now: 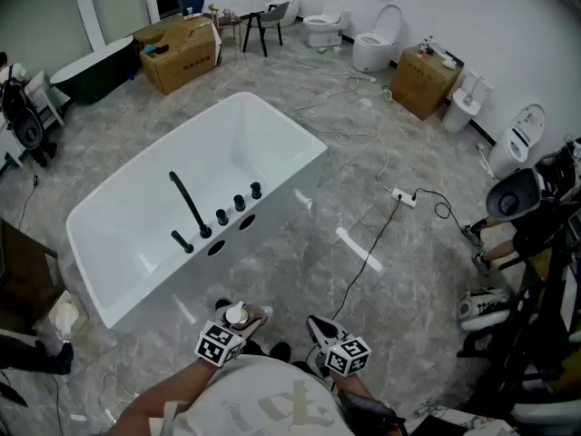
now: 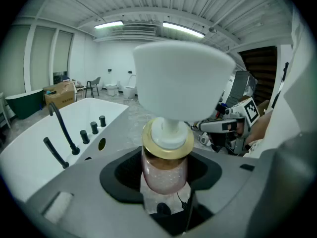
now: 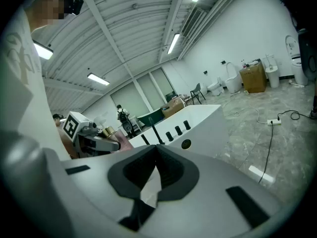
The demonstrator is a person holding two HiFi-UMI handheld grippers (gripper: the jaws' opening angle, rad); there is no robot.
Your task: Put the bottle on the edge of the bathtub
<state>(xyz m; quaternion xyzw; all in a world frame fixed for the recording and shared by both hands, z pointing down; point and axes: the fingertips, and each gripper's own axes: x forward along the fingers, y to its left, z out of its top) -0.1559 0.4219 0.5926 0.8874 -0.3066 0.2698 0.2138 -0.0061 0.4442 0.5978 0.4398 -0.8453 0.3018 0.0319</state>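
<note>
The fingers (image 2: 119,178) of the left gripper (image 2: 164,180) are clamped on the clear bottle of pink glittery liquid with a gold collar and a white pump head (image 2: 165,152), gripping its body just under the collar. In the head view the bottle (image 1: 237,315) is in the air with its pump head uppermost. It hangs over the grey marbled floor (image 1: 300,262), near the white rectangular bathtub (image 1: 292,173) but short of its near edge. The fingers (image 3: 174,175) of the right gripper (image 3: 154,171) are pressed together on nothing, and that gripper hangs just beside the left one.

The step in hand looks like the carry to the rim, and choosing the spot matters most. The middle of the near edge carries a black curved spout (image 1: 188,203) and a row of black round knobs (image 1: 239,203). The bare stretch of rim towards the right-hand corner, or the one left of the spout, is the better target.

- Bring the bottle in above rim height so its base cannot catch the tub's outer wall.
- Level it so the base meets the rim flat.
- Keep it central on the ledge, since either side offers a drop, into the tub or onto the floor.
- Lower until the rim plainly bears the weight, and only then let the fingers part.

The large pump head probably makes the bottle top-heavy, so a tilted or early release could tip it. Draw the left gripper straight back along its own line, without brushing the collar, and hold the right gripper clear throughout.
</note>
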